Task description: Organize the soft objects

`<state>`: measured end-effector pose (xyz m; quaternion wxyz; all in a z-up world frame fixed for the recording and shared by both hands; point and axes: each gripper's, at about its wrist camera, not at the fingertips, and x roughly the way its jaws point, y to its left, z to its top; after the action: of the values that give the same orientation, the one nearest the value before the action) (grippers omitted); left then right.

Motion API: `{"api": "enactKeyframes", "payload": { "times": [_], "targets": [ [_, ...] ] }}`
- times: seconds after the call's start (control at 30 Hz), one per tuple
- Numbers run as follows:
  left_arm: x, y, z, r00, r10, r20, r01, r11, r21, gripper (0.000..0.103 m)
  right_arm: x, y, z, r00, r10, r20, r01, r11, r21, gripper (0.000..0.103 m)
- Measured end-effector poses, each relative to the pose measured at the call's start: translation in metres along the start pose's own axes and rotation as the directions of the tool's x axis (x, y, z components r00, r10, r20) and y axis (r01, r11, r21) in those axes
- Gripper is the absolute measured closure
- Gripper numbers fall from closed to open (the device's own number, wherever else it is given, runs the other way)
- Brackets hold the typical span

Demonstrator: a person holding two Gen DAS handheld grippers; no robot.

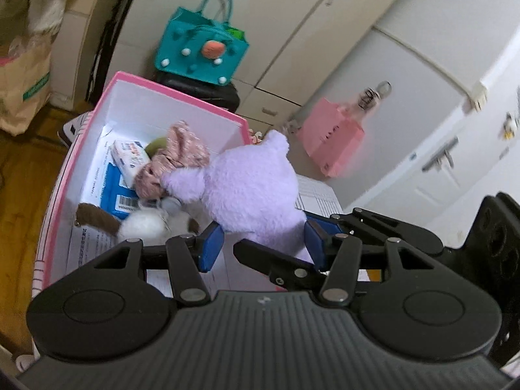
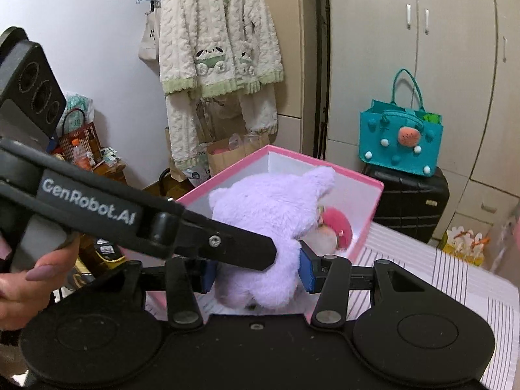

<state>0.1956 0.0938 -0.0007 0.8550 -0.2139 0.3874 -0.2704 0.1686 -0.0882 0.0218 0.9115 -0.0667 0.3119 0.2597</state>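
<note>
Step in hand, as I judge it: putting the purple plush toy (image 1: 250, 185) into the pink box (image 1: 81, 149), with both claws on it.

Left side: box interior holds a blue-and-white packet (image 1: 113, 188) with a barcode, small print too blurred to read, beside a pink knit cloth (image 1: 175, 159) and a white fluffy toy (image 1: 143, 227).

My left gripper (image 1: 263, 243) has its blue pads partly closed, pinching the plush's lower end; the toy hangs over the box's near rim. The other gripper's finger crosses in front.

From my right gripper (image 2: 256, 276), pads likewise squeezed onto the plush body. The left gripper's arm crosses this view, lettered "GenRobot.AI". The plush sits half over the box opening.

Next move, I reckon: carry it forward over the box, lower, then release both together. Snagging on the rim is the risk.

Far right: teal tote bag (image 2: 399, 143), no readable writing.
</note>
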Motion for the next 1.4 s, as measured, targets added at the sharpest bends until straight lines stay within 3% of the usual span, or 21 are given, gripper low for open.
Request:
{"api": "enactKeyframes", "payload": {
  "times": [0.3,0.67,0.97,1.13,1.27,1.4],
  "targets": [
    [0.048,0.039,0.037,0.995,0.076,-0.068,-0.083,0.991,-0.106,0.054,0.066,-0.023,0.024,0.996,0.02,-0.092,-0.014,0.998,0.068,0.049],
    [0.09,0.061,0.063,0.973,0.159,-0.165,-0.179,0.977,-0.112,0.055,0.126,-0.043,0.035,0.977,0.032,-0.209,-0.019,0.998,0.064,0.049],
    [0.092,0.079,0.068,0.963,0.242,-0.118,-0.255,0.961,-0.111,0.057,0.164,-0.043,0.043,0.952,0.004,-0.307,0.004,1.0,0.026,0.049],
    [0.093,0.07,0.066,0.957,0.27,-0.107,-0.277,0.959,-0.063,0.057,0.163,-0.041,0.043,0.944,-0.001,-0.329,0.008,1.0,0.021,0.044],
    [0.074,0.048,0.057,0.948,0.316,-0.03,-0.314,0.948,0.044,0.054,0.14,-0.042,0.04,0.954,0.019,-0.299,-0.003,0.999,0.054,0.043],
    [0.048,0.028,0.043,0.932,0.359,0.059,-0.363,0.92,0.149,0.051,0.093,-0.036,0.026,0.978,0.045,-0.203,-0.026,0.995,0.094,0.035]
  ]
}}
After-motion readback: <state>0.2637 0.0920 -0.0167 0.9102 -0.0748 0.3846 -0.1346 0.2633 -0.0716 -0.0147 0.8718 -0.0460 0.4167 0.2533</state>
